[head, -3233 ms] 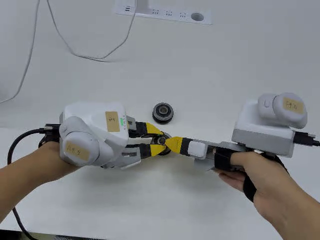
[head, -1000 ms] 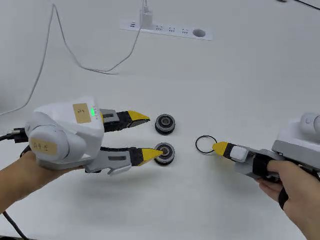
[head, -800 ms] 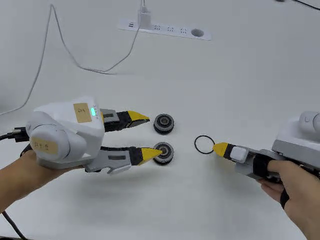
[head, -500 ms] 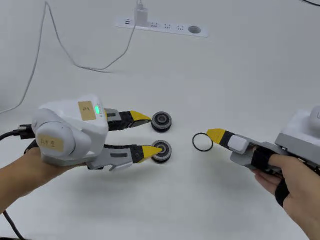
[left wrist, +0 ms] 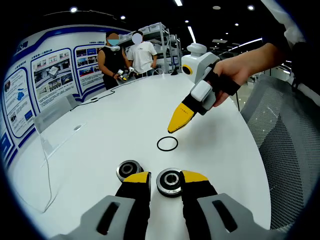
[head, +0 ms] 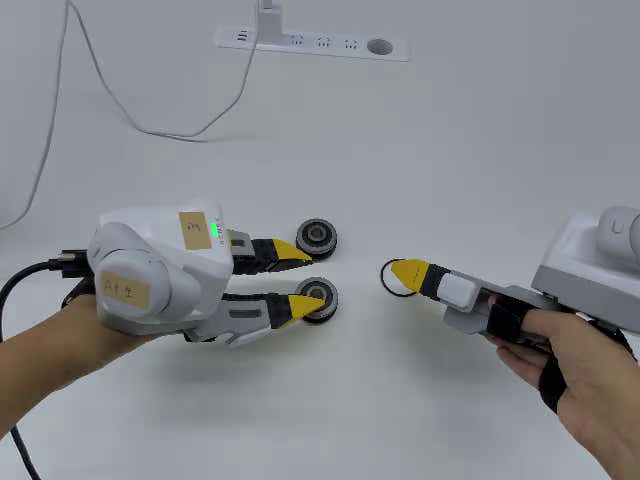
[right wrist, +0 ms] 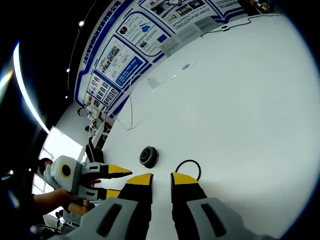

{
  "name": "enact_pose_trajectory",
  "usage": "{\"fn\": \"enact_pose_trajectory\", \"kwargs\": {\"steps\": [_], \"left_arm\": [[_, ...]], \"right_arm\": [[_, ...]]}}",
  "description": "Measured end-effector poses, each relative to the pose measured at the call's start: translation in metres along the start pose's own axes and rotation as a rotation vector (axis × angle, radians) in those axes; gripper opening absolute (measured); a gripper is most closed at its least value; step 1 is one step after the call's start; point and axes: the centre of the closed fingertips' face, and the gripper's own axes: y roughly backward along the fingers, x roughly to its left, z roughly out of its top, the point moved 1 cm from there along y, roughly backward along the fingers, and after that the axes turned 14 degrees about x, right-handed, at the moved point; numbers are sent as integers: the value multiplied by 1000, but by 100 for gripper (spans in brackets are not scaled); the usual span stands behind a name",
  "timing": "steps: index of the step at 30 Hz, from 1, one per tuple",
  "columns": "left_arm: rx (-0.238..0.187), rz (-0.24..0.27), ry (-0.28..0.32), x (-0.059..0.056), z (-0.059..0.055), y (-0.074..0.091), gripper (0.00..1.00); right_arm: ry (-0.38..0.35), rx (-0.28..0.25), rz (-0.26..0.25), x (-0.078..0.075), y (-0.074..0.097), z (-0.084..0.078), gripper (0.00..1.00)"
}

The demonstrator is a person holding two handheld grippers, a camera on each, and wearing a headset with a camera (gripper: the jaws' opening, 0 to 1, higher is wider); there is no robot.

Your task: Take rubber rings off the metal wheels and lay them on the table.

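White table [head: 450,150] under both tongs. Left gripper [head: 304,276]: jaws released, empty; one metal wheel [head: 320,298] lies right at its tips, a second wheel [head: 317,236] just outside them. Right gripper [right wrist: 161,177]: jaws narrowly parted, grasping nothing. Black rubber ring [left wrist: 157,144] lies flat at the right gripper's tip, apart from both wheels.

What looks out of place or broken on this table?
Nothing stands out. The rubber ring lies flat on the table by the right gripper; one wheel sits between the open jaws of the left gripper, the other wheel just beside.
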Motion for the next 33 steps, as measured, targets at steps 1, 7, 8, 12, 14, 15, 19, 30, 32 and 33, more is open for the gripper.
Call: {"fn": "enact_pose_trajectory", "kwargs": {"steps": [1, 7, 8, 12, 14, 15, 19, 30, 32, 33], "left_arm": [[6, -5, -5, -1, -1, -1, 24], [14, -21, -8, -4, -3, -4, 23], [15, -23, -7, -4, -3, -5, 23], [20, -32, -8, -6, -5, -6, 22], [26, -35, -13, -7, -6, -7, 21], [29, -35, -14, -7, -7, -7, 21], [30, -33, -12, -8, -6, -7, 21], [30, -43, 4, -11, -5, -7, 15], [30, -45, 11, -10, -6, -7, 15], [30, -45, 12, -10, -7, -8, 15]], "right_arm": [[2, 3, -1, 0, -1, -1, 15], [-4, 17, 2, -2, -4, -4, 15], [-6, 18, 3, -2, -5, -5, 15], [-6, 22, 7, -2, -6, -6, 15], [-6, 23, 11, -1, -7, -6, 15], [-6, 24, 12, -1, -7, -6, 15], [-7, 26, 20, 2, -8, -7, 15], [-11, 34, 32, 5, -11, -10, 15], [-10, 36, 37, 6, -12, -11, 15], [-10, 38, 39, 7, -12, -11, 15]]}}
